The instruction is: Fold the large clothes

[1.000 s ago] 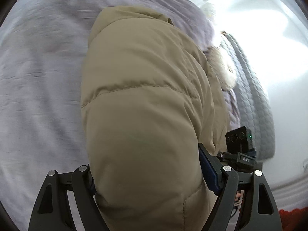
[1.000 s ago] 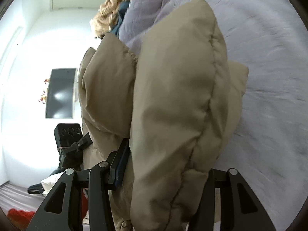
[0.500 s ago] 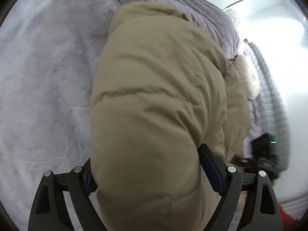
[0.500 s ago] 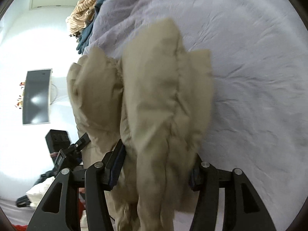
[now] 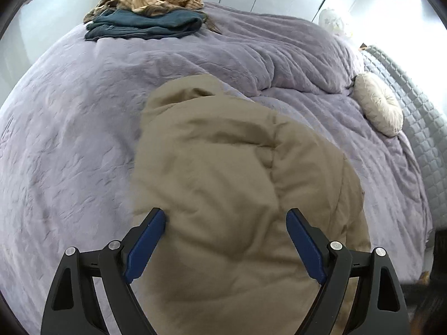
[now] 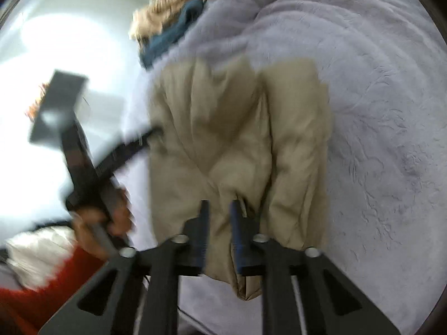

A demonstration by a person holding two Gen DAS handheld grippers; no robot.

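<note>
Two grippers over tan puffer jacket (image 5: 234, 173): left fingers (image 5: 145, 245) spread, right fingers (image 6: 202, 231) pressed together, empty.

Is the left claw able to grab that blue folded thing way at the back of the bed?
Probably not from here. The left claw is open over the tan puffer jacket, and the blue folded garment lies far across the purple blanket. Nothing blocks the way, though.

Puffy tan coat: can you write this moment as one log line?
item: puffy tan quilted coat, folded on purple blanket | left gripper: open above coat | right gripper: shut
</note>
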